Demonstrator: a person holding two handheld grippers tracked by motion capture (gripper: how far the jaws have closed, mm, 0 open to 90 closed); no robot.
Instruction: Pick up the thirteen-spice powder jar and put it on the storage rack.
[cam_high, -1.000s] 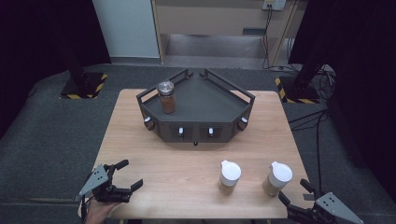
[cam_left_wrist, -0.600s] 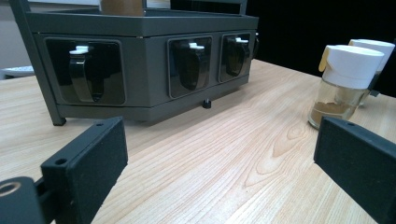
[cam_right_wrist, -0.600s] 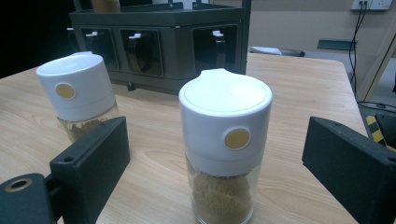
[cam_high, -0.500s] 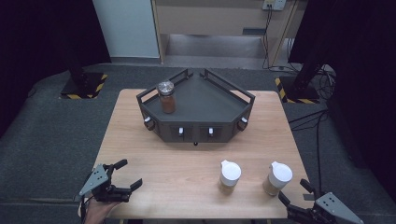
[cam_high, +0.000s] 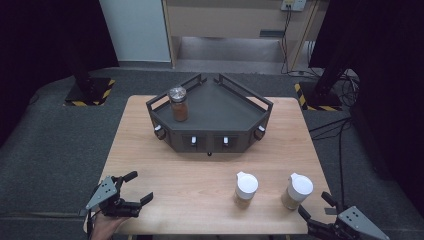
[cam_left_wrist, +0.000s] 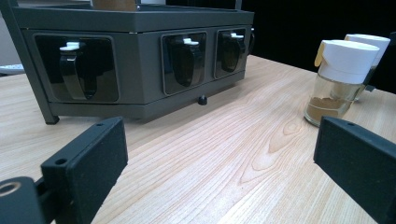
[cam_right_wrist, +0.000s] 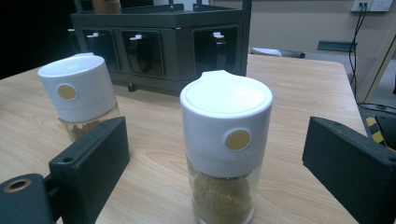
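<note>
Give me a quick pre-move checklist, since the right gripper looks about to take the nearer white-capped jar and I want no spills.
1. Right gripper open, jaws wide apart: ok.
2. Nearer jar between the jaws, not yet touched: ok.
3. Jar upright, white cap on: ok.
4. Second jar stands apart to the side: ok.
5. Rack top has free room beside the brown jar: ok.
6. Left gripper open, away from both jars: ok.

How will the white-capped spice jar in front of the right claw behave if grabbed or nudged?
The spice jar looks rigid: clear, probably glass body, so likely slick and breakable. It stands tall with a wide white cap above a low fill of brown powder, so a high push may tip it. The right claw is open, jaws either side.
</note>
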